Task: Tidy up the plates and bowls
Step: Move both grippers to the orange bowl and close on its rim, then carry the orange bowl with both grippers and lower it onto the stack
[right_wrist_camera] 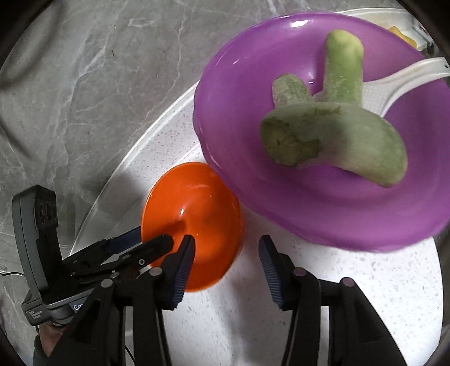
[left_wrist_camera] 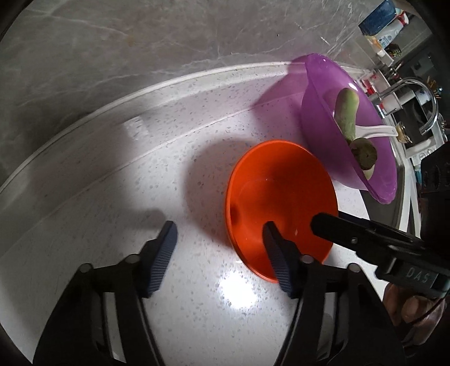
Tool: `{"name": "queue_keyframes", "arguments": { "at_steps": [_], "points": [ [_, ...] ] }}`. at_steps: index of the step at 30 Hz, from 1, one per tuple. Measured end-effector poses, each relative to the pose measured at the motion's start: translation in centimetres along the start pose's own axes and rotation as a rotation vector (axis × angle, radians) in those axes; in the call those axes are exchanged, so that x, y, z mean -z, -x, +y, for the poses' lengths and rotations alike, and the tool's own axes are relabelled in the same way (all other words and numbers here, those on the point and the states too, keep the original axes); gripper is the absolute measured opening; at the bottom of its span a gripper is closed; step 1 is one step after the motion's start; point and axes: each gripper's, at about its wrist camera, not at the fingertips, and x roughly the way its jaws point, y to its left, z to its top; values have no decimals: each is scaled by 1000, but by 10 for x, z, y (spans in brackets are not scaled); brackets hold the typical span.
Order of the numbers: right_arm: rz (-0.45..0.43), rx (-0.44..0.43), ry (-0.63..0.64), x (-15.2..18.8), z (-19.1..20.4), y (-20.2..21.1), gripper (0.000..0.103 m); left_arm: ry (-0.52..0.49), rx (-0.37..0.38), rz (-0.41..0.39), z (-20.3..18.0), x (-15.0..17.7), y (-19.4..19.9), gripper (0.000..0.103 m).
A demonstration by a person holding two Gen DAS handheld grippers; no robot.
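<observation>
A small orange bowl (left_wrist_camera: pixel 281 197) (right_wrist_camera: pixel 194 225) stands empty on the white speckled counter (left_wrist_camera: pixel 140 169). My left gripper (left_wrist_camera: pixel 219 233) (right_wrist_camera: pixel 153 236) is open and straddles the bowl's left rim, one finger inside and the other outside over the counter, clear of the wall. My right gripper (right_wrist_camera: pixel 226 245) is open across the opposite rim; one of its fingers (left_wrist_camera: pixel 332 226) reaches into the bowl. Behind it, a larger purple bowl (left_wrist_camera: pixel 323 112) (right_wrist_camera: pixel 253 98) holds pale green vegetable pieces (right_wrist_camera: pixel 337 132) and a white spoon (right_wrist_camera: pixel 407 76).
A grey marble wall (left_wrist_camera: pixel 140 56) rises behind the counter's raised edge. A chrome faucet (left_wrist_camera: pixel 427 101) and a sink lie to the right, with bottles and containers (left_wrist_camera: pixel 382 22) beyond. A hand (left_wrist_camera: pixel 407 307) grips the right tool.
</observation>
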Motion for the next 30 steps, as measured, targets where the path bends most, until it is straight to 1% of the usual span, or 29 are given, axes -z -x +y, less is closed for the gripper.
{"name": "queue_keyframes", "arguments": {
  "at_steps": [1,3,5,6,7,8,9,10,13,21,25,30],
  "points": [
    [0,3,2,0,1,-2,46,-2,4,6,-1,-1,-2,49],
    [-1,11,-6,0,1,-7,43,-4,11,14,1,-5,-7,35],
    [2,13,-13,2,1,-11,35,-5,18,25,0,-10,-13,30],
    [4,14,-15,2,1,-13,34,-9,12,24,-1,-10,-15,27],
    [5,19,-14,3,1,-14,31,-14,9,24,-3,-11,-16,25],
    [9,23,-12,2,4,-18,24,-20,10,23,-6,-12,-17,18],
    [13,23,-9,4,4,-18,20,-28,9,24,-8,-12,-18,14],
    [19,23,-2,5,5,-19,17,-37,-2,25,-12,-13,-21,13],
    [10,27,18,6,10,-21,17,-53,-33,21,-16,-12,-21,11],
    [5,28,44,4,16,-13,16,-24,-45,28,-23,-5,-20,9],
    [2,18,56,9,17,1,15,-18,-45,21,-33,6,-6,9],
    [-3,2,88,19,20,26,14,-35,-73,-8,-58,23,19,9]
  ]
}}
